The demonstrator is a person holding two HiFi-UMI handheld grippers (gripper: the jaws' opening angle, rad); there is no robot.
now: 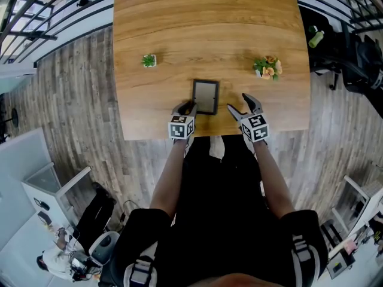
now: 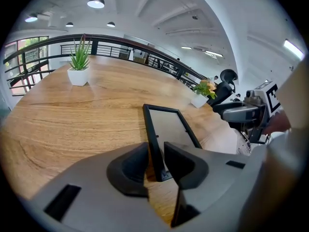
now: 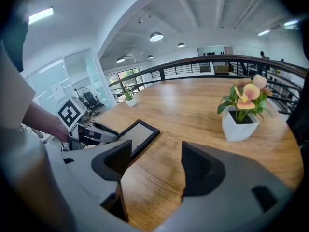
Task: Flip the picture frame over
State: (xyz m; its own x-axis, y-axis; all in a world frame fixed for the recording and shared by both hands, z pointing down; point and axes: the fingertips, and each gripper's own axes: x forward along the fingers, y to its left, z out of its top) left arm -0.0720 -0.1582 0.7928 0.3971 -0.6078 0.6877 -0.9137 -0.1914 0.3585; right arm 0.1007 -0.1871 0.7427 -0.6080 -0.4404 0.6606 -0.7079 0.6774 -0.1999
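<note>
The left gripper is clenched on the picture frame, its 2 pads pinching the dark rail at the frame's near left corner. The rail stands thin between them, so the hold looks shallow. The right gripper is released, jaws wide with only bare wood between them. It waits just right of the frame's near right corner and does not touch it.

The frame lies flat on the tabletop close to its near edge, long side running away from the person. A small green plant sits well to the frame's left and a potted flower well to its right, both clear of a turn.

To do the step well, the left gripper should probably lift its rail and hinge the frame about the opposite long edge. The right gripper can steady that edge so it does not skid. Lowering gently matters, since a pinched corner may slip.

No brand or writing is legible. Only the black-and-white square markers on each gripper's cube show.
</note>
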